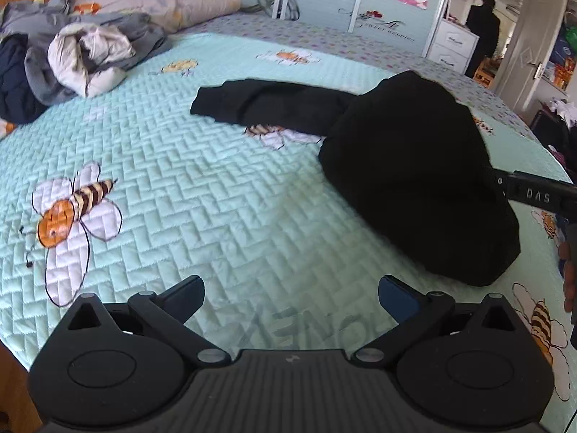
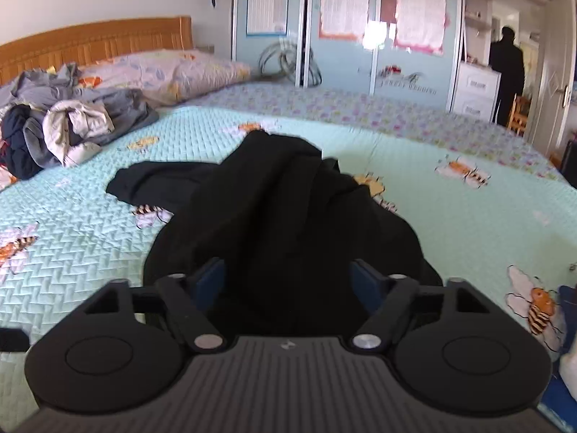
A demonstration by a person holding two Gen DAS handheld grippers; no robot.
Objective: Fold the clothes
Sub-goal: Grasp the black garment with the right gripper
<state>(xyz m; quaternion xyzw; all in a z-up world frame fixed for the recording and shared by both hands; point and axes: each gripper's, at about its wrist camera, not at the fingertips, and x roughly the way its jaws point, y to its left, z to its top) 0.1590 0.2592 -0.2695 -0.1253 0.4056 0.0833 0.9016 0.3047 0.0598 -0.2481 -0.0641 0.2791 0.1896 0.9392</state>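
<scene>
One black garment [image 1: 414, 166] lies bunched on your mint bee-print quilt [image 1: 202, 195], a single sleeve stretched flat toward the headboard side. Your right gripper [image 2: 286, 278] has its fingers set wide with the dark cloth lying between them; whether they pinch it cannot be told. Your left gripper [image 1: 290, 297] is spread wide and holds nothing, hovering over bare quilt beside the garment. Farther off, a heap of grey and white clothes [image 1: 68, 54] sits near a pillow [image 1: 162, 0].

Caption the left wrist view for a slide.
Open left gripper hovers over the bee-print quilt beside a black garment.
</scene>
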